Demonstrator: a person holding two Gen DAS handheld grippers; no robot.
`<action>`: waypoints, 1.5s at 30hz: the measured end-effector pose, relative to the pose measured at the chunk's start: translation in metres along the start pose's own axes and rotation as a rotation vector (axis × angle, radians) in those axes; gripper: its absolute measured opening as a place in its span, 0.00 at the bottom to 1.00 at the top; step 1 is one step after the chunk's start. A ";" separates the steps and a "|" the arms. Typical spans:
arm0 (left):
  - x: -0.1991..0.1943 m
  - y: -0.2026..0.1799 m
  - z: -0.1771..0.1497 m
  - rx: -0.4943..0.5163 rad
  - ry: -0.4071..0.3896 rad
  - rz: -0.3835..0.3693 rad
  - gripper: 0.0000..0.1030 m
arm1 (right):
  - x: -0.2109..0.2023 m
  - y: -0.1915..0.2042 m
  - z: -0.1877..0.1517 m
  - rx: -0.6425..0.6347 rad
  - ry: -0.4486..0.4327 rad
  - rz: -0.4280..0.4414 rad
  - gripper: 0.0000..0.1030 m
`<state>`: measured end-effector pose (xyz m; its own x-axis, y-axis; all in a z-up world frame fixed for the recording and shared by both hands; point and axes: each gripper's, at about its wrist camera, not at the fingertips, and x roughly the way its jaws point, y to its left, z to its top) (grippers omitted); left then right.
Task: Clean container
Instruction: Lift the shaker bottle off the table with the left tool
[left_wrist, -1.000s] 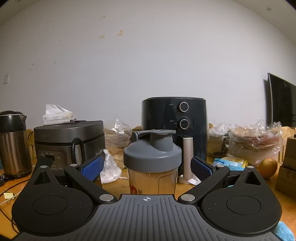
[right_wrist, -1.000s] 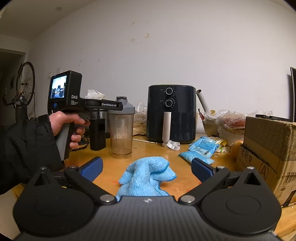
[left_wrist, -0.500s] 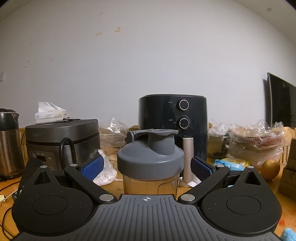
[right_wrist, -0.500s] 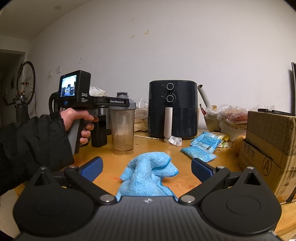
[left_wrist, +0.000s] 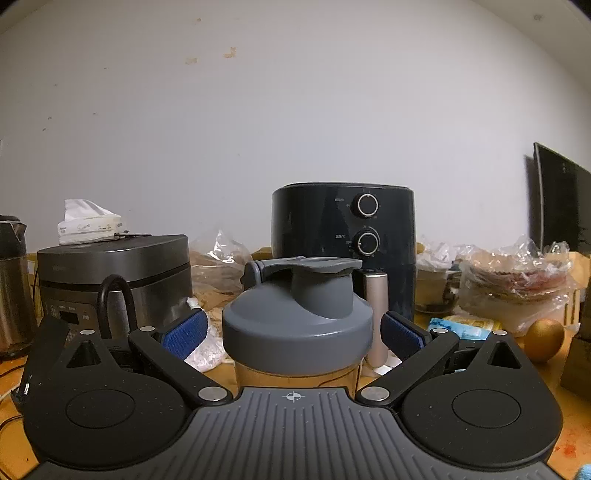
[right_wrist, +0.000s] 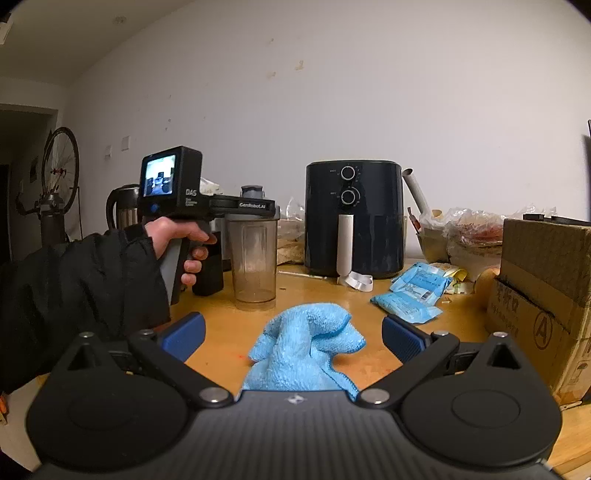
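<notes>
Clearly the upright shaker bottle (left_wrist: 297, 332) is framed dead ahead between the spread pads of the left gripper (left_wrist: 293, 332) (nearer, untouched), while the blue cloth (right_wrist: 304, 350) is straddled by the open right gripper (right_wrist: 293, 334).

Each handheld unit had a ribbed dark-grey plastic front plate, two black round-based linkage arms with silver pivot screws, and blue textured finger pads (left_wrist: 183, 333). The left gripper (right_wrist: 242, 206) carried a black housing with a small lit screen at 9 o'clock, white "DAS" and "GenRobot.AI" lettering, and a grey pistol grip. The person wore a black jacket sleeve (right_wrist: 81, 280).
</notes>
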<state>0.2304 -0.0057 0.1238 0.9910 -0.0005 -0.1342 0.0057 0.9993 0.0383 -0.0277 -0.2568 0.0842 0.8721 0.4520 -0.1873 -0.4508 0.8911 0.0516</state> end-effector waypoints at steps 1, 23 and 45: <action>0.002 0.000 0.000 0.001 0.003 -0.002 1.00 | 0.000 0.000 0.000 0.000 0.001 0.001 1.00; 0.029 0.001 0.001 -0.002 0.004 -0.030 1.00 | 0.004 -0.002 -0.003 0.020 0.041 -0.019 1.00; 0.036 0.003 0.000 -0.032 0.004 -0.021 0.92 | 0.004 -0.005 -0.004 0.031 0.056 -0.032 1.00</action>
<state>0.2659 -0.0026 0.1191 0.9901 -0.0210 -0.1388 0.0218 0.9998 0.0043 -0.0226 -0.2598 0.0790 0.8737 0.4208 -0.2442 -0.4158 0.9064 0.0743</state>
